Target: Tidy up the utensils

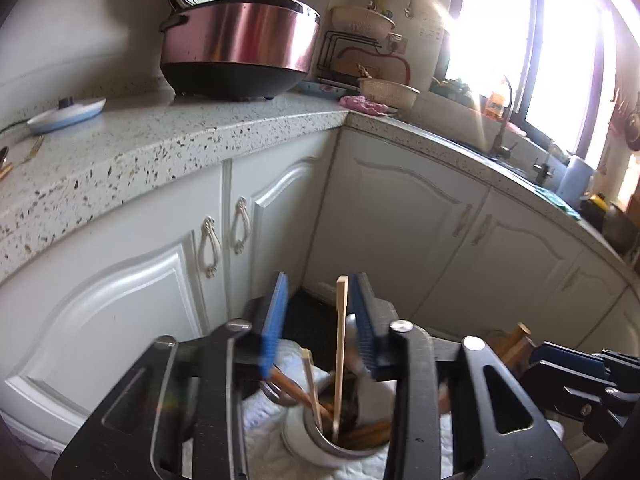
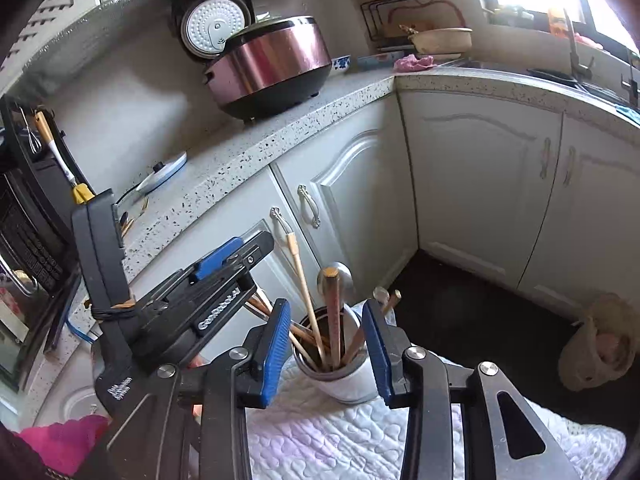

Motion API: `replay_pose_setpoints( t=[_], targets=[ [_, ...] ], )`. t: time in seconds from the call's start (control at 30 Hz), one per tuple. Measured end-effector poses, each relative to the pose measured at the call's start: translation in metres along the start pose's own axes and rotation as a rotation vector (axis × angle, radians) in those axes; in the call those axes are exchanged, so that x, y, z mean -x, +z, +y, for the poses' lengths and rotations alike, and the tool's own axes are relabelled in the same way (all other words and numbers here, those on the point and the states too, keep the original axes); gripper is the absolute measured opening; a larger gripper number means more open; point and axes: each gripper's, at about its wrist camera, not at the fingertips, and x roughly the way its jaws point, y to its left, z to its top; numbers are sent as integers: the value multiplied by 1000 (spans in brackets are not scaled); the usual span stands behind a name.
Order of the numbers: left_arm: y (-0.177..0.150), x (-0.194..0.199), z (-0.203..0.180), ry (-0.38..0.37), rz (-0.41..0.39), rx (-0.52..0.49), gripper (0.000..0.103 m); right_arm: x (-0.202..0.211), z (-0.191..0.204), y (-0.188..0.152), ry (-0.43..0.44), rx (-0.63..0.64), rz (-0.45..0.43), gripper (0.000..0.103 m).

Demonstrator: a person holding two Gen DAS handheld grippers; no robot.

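A white cup with a metal rim stands on a quilted white cloth and holds several wooden chopsticks and a metal spoon. My right gripper is open, its blue pads on either side of the cup and clear of it. Over the same cup my left gripper is open too. A pale chopstick stands upright in the cup between its pads, near the right one, and looks free. The left gripper also shows at the left of the right wrist view.
A speckled countertop runs around the corner and carries an open rice cooker, a round base and a few utensils at its far left. White cabinet doors stand below. A sack lies on the dark floor.
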Motion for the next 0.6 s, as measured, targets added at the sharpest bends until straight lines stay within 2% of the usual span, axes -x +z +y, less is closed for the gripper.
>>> replay_pose_setpoints(
  t=[0.03,0.1,0.17,0.43,0.6],
  targets=[
    [-1,5,-1,-12,1,-6,41,3,1,-3,-3,0,-4,39],
    [-4,14,-5,-29,5,-21,55,9,0,-10,-18,-3,-19,44],
    [-8,24,-8,-38,10,-29,62,12,0,-18,-38,-7,-22,44],
    [-9,50,-8,-58,33,-16,64,23,-10,-45,-101,-54,-36,45],
    [-15,65,-14,-28,43,-57,64,23,-5,-57,-162,-37,-42,48]
  ],
)
